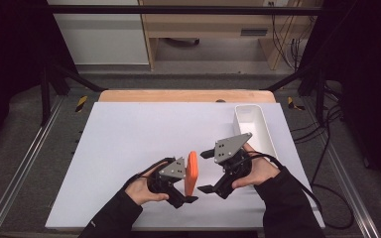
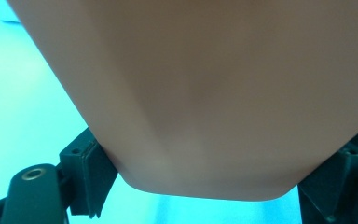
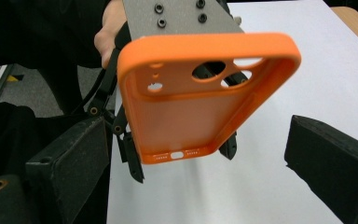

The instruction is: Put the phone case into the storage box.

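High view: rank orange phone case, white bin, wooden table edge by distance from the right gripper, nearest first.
From the right gripper:
1. Orange phone case, just to its left, held in the left gripper.
2. White bin, behind it on the right.
3. Wooden table edge, at the far side.

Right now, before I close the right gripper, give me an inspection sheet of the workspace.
Surface: white table top, wooden edge at the far side.
Job's things: orange phone case, held on edge, open side toward the right gripper.
Clutter: white bin at far right, contents not visible.
Grippers: left gripper shut on the case; right gripper open, apart from it.
Cables: black cable trailing right.
Surroundings: metal frame, wooden furniture beyond.
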`<action>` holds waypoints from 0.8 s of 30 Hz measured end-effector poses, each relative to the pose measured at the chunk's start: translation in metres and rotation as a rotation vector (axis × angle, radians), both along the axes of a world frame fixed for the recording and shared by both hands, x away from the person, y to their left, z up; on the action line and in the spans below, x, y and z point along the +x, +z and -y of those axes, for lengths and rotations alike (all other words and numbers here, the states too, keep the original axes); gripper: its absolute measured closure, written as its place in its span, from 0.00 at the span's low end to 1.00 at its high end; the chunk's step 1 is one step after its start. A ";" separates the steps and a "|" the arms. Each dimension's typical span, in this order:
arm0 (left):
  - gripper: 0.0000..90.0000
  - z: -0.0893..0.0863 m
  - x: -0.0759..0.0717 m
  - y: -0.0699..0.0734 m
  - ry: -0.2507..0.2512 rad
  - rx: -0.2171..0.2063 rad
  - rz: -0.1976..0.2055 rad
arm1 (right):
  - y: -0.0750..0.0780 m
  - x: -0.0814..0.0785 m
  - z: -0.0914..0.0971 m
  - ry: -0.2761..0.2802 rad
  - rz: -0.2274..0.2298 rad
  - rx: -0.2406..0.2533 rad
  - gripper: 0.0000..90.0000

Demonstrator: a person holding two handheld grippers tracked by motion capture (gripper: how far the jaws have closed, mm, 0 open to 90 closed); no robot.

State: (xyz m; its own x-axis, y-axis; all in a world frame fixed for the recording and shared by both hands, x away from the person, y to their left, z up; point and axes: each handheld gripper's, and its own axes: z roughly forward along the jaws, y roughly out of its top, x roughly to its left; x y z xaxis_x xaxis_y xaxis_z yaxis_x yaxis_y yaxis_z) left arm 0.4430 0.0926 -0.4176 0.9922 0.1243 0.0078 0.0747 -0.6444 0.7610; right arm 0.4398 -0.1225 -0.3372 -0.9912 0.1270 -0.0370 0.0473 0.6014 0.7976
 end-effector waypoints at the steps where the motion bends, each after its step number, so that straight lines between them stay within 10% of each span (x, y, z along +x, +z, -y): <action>1: 0.17 0.001 0.000 0.000 -0.002 -0.003 0.001 | 0.000 0.000 -0.001 0.001 -0.003 0.000 0.07; 24: 0.17 0.008 -0.006 -0.001 -0.032 -0.088 0.014 | -0.003 0.001 -0.005 0.043 -0.032 0.037 0.12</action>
